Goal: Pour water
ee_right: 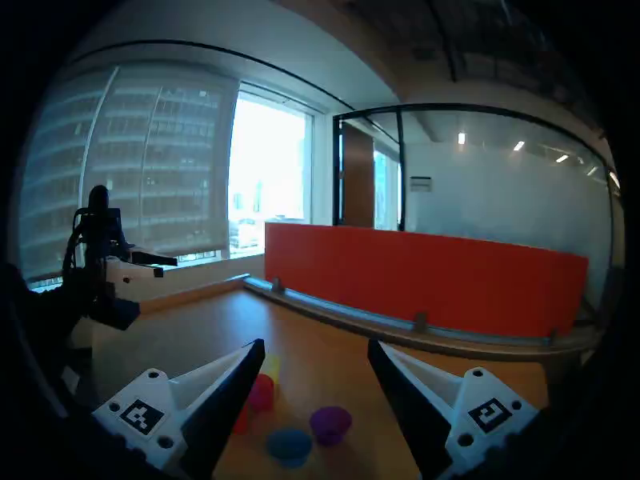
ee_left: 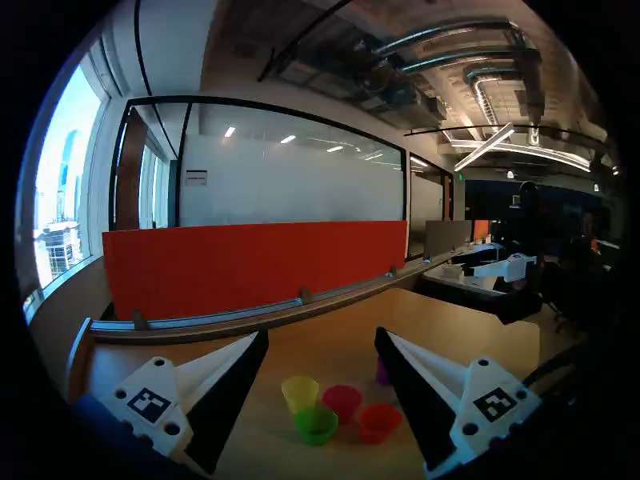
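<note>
The left tongs (ee_left: 320, 334) stand wide with nothing between them, raised above the worktop (ee_left: 448, 328) and tilted down toward a tight cluster of small cups. The yellow cup (ee_left: 300, 392) and pink cup (ee_left: 342, 398) are at the back, and the green cup (ee_left: 316, 424) and orange cup (ee_left: 378, 422) are nearer. The right tongs (ee_right: 314, 344) are just as wide and just as empty. They look at the same cluster from another side, where the purple cup (ee_right: 330, 422) and blue cup (ee_right: 290, 444) lie closest and apart from the rest. Whether any cup holds water cannot be told from here, so the step in hand is, by my reckoning, the approach and first grasp. To do it well, pick a cup on the outer edge of the group, since the inner ones sit so close that a finger coming down could knock a neighbour. Come down with the tongs wide and straddle the cup squarely. Close below the rim, and gently, because the walls look thin and likely to buckle or squirt out. Lift straight up before turning. The other tongs would best steady the receiving cup, so the pour can be a slow tip over its mouth. The orange-red partition (ee_left: 256, 264) at the back of the worktop is well clear of all this.
</note>
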Available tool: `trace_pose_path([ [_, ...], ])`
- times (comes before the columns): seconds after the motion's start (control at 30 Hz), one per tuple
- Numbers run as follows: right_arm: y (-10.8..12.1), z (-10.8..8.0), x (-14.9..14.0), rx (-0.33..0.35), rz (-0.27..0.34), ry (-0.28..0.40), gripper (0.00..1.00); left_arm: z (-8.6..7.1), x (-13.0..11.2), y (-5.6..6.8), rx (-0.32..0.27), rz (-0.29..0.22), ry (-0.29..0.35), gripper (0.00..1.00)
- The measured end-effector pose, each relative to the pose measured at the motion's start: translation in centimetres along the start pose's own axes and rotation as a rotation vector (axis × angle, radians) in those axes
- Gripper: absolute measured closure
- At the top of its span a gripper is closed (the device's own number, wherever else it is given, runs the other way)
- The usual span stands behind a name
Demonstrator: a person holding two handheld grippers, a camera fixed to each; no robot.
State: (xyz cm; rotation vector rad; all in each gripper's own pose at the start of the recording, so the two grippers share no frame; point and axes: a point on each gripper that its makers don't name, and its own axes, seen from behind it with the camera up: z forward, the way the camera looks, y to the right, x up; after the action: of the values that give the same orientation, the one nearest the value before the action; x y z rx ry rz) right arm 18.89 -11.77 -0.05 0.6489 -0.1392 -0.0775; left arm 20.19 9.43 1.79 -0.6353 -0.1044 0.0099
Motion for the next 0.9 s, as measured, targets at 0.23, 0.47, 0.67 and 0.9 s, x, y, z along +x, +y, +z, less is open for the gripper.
trace_pose_path([
  [0.23,-0.2,0.0,-1.2,0.038,-0.036,-0.069,0.0,0.0,-1.3,0.3,-0.053,0.024,-0.056,0.01],
  [0.47,-0.6,-0.2,-1.6,0.067,-0.064,-0.102,0.0,0.4,-2.8,0.3,-0.08,0.027,-0.112,0.01],
  [0.67,-1.1,-0.3,-3.0,0.099,-0.067,-0.152,0.0,0.7,-4.6,0.4,-0.1,0.048,-0.171,0.01],
  [0.9,-1.3,-0.1,-5.2,0.122,-0.095,-0.215,0.0,1.0,-6.7,0.8,-0.121,0.105,-0.222,0.01],
])
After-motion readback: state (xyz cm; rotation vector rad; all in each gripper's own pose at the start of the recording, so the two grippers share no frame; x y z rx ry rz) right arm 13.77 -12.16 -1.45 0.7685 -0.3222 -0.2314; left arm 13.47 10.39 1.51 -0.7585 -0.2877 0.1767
